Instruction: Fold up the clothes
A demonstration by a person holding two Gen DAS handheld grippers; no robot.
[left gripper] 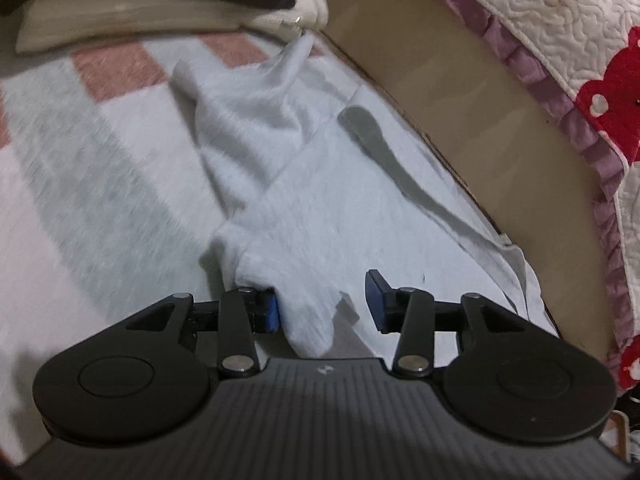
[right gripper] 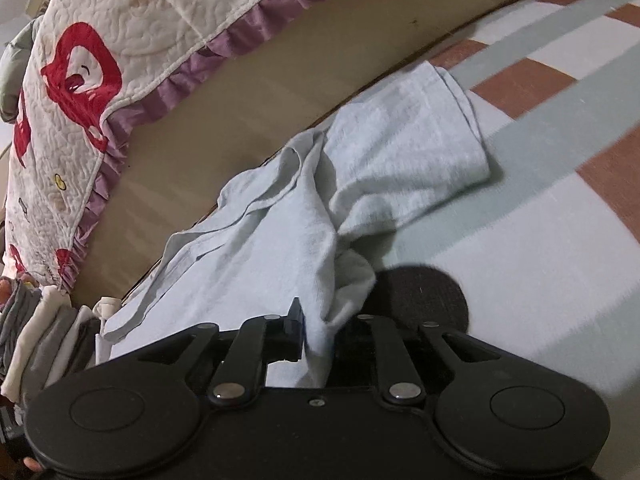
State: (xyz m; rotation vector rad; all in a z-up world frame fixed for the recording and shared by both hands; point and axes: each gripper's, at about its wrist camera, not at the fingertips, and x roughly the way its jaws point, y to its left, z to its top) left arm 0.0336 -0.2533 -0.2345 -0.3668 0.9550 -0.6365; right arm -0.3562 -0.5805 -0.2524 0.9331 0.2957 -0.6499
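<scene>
A pale blue-grey garment (left gripper: 320, 200) lies crumpled on a checked blanket (left gripper: 80, 168) beside a tan board. In the left wrist view my left gripper (left gripper: 326, 308) is open, its blue pads wide apart, and a fold of the garment hangs between them against the left pad (left gripper: 272, 312). In the right wrist view the same garment (right gripper: 360, 168) lies bunched, with one part folded over. My right gripper (right gripper: 320, 340) is shut on a bunched edge of the garment (right gripper: 320, 320).
A tan board (left gripper: 460, 100) runs along the garment's far side, with a quilted cover with purple frill and red print (left gripper: 580, 60) draped over it. A pile of folded clothes (left gripper: 140, 8) lies at the far end; it also shows in the right wrist view (right gripper: 40, 320).
</scene>
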